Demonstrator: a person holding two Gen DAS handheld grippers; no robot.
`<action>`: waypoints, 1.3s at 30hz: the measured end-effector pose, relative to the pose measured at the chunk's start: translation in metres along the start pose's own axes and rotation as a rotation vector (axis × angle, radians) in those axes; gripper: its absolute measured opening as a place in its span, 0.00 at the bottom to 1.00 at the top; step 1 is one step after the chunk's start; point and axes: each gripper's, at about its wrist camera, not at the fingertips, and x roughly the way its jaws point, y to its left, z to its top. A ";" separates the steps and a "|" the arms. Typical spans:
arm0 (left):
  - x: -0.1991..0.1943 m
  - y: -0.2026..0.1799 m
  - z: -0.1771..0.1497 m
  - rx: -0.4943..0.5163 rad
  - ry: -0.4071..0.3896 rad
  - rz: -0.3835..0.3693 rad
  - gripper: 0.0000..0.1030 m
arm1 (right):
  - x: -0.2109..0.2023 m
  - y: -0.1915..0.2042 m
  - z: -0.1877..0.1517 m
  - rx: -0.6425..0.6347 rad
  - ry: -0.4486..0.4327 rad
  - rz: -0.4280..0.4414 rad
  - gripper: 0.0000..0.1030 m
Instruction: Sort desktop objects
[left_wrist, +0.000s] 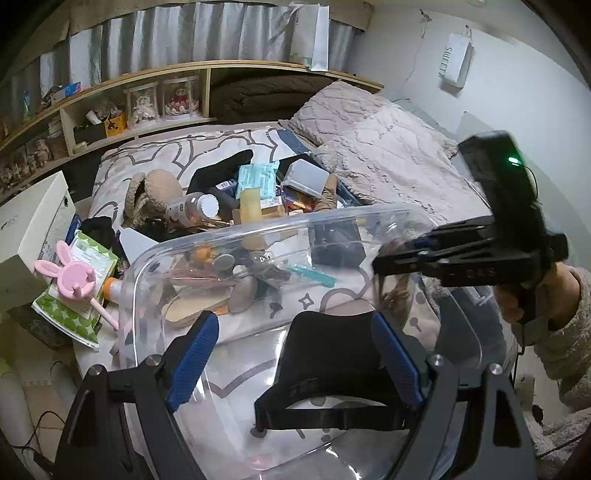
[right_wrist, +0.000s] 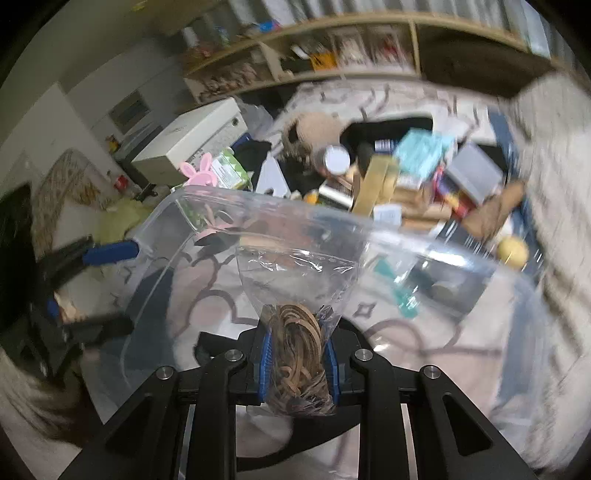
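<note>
A clear plastic bin (left_wrist: 354, 218) lies on the bed, holding a black curved object (left_wrist: 332, 369); the bin also shows in the right wrist view (right_wrist: 424, 236). My left gripper (left_wrist: 295, 354) is open, its blue pads straddling the bin's near wall and the black object. My right gripper (right_wrist: 297, 354) is shut on a clear bag of brown rubber bands (right_wrist: 295, 339), held over the bin; it shows from the side in the left wrist view (left_wrist: 384, 258). A pile of small objects (left_wrist: 251, 195) lies beyond the bin.
A pink bunny-eared fan (left_wrist: 74, 277) lies on a green packet (left_wrist: 81, 291) at the left, next to a white box (left_wrist: 33, 229). A wooden shelf (left_wrist: 207, 74) runs behind the bed. A knitted blanket (left_wrist: 380, 147) covers the right.
</note>
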 end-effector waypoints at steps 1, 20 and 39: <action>0.001 0.000 0.000 -0.001 0.001 -0.003 0.83 | 0.004 -0.002 0.001 0.023 0.016 0.011 0.24; 0.013 0.007 -0.005 -0.022 0.023 -0.025 0.83 | 0.036 -0.035 -0.008 0.225 0.153 -0.108 1.00; 0.006 0.011 -0.006 -0.021 -0.005 -0.027 0.83 | 0.094 0.001 0.013 0.103 0.313 0.062 0.12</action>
